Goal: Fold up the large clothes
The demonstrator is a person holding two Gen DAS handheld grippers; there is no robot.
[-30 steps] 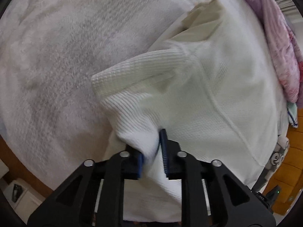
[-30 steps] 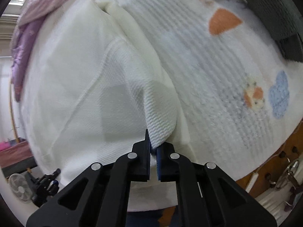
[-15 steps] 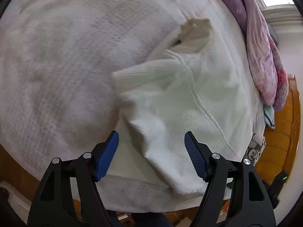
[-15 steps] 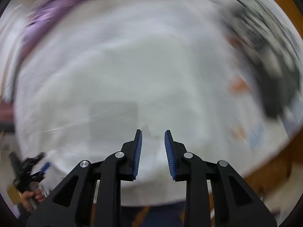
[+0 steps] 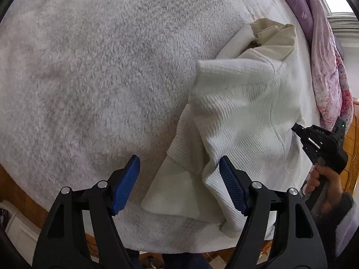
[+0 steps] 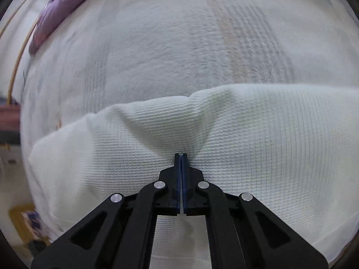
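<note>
White waffle-knit garment [image 5: 244,121] lies crumpled on fluffy white blanket [image 5: 89,67], near bed's edge; cream collar bunched at far end. Likely soft, limp, light for its bulk: will drape and sag, so best taken at hem, seam or folded edge. Left gripper [image 5: 179,177] spread wide, empty, nearest fold just beside its right finger. Right gripper [image 6: 181,155] pressed together against knit, ridge of cloth bunched ahead of its tips; fabric apparently pinched, though view too blurred for certainty. Purple quilt [image 5: 314,33] beyond.

Small pale letters mark the right gripper [image 5: 318,140], too tiny to read.
</note>
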